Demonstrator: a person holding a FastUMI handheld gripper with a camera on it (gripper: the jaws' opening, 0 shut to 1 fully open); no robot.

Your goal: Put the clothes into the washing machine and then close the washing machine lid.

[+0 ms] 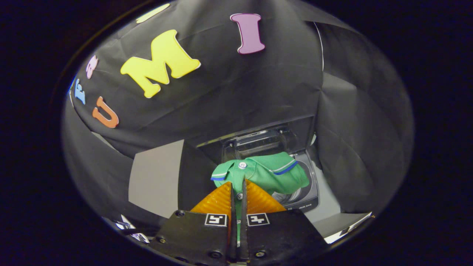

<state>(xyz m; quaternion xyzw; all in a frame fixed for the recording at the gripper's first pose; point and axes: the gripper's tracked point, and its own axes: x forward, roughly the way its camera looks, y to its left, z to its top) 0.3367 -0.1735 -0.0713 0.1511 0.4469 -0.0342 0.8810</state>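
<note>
A green polo shirt (266, 173) with blue and white trim and a white button hangs from my gripper (238, 184), whose fingers are shut on the cloth near its collar. Right behind and below the shirt stands a small top-loading washing machine (303, 199), its clear lid (258, 142) raised upright at the back. The shirt hangs over the drum opening (293, 195) and hides most of it.
A grey surface (155, 181) lies to the left of the machine, with a black panel between them. A pale grey floor strip (329, 197) runs to the machine's right. Black cloth walls close in behind and on both sides.
</note>
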